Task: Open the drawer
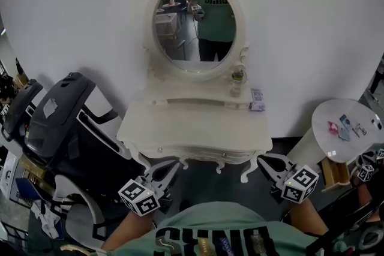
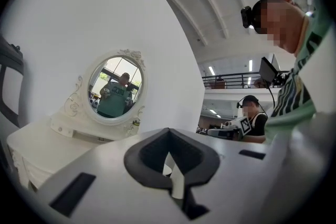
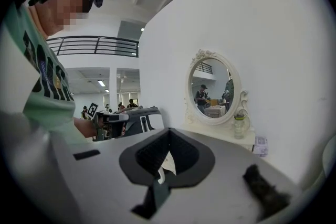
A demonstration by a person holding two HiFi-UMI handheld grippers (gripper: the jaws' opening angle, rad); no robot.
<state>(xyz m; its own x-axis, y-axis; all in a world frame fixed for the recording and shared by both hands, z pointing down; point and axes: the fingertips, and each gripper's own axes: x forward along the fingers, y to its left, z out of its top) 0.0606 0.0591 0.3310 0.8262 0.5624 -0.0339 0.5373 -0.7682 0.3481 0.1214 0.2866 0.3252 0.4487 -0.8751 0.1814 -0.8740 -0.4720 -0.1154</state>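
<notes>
White dressing table with oval mirror, bottle, small box

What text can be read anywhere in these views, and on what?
Nothing fully legible.
Green shirt: big dark letters, cut off at the frame edge; unreadable as a word.
Small box on dressing table: print too small.
Small items on round table: too small.
Marker cube: black-and-white squares, no letters.

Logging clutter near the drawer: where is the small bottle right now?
In the head view the bottle stands on the back shelf of the dressing table, just right of the oval mirror, with a small box to its right.
</notes>
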